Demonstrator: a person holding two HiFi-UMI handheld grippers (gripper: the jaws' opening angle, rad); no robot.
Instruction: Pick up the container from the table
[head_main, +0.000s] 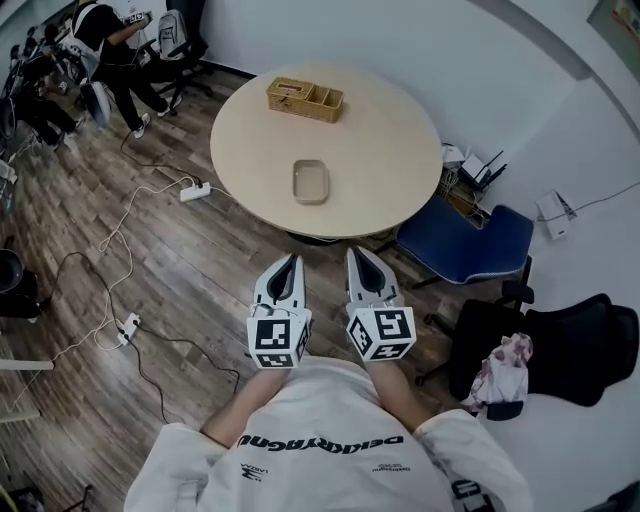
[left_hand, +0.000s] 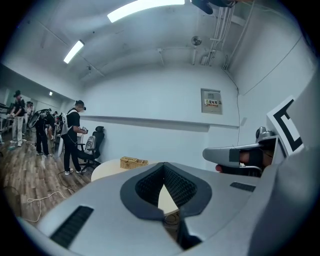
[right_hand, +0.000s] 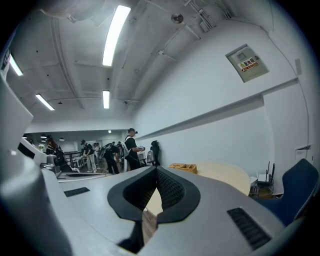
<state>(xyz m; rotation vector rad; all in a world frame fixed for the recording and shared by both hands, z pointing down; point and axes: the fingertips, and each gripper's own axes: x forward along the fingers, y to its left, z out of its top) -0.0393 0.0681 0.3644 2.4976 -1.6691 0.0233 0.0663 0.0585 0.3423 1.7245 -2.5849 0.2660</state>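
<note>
The round desk fills the upper middle of the frame. Its near edge is open, though a blue chair crowds the lower right, so a straight-in approach looks best. The wicker basket sits at the far rim, well apart from the container lying near the near rim. The left claw and right claw, at lower centre, are pinched together and empty. One must spread before it reaches the container.

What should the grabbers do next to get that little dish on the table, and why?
Probably carry the right gripper forward over the table toward the container. It and the left gripper sit near the person's body, short of the table's edge, jaws together and empty, so nothing reaches the container yet.
</note>
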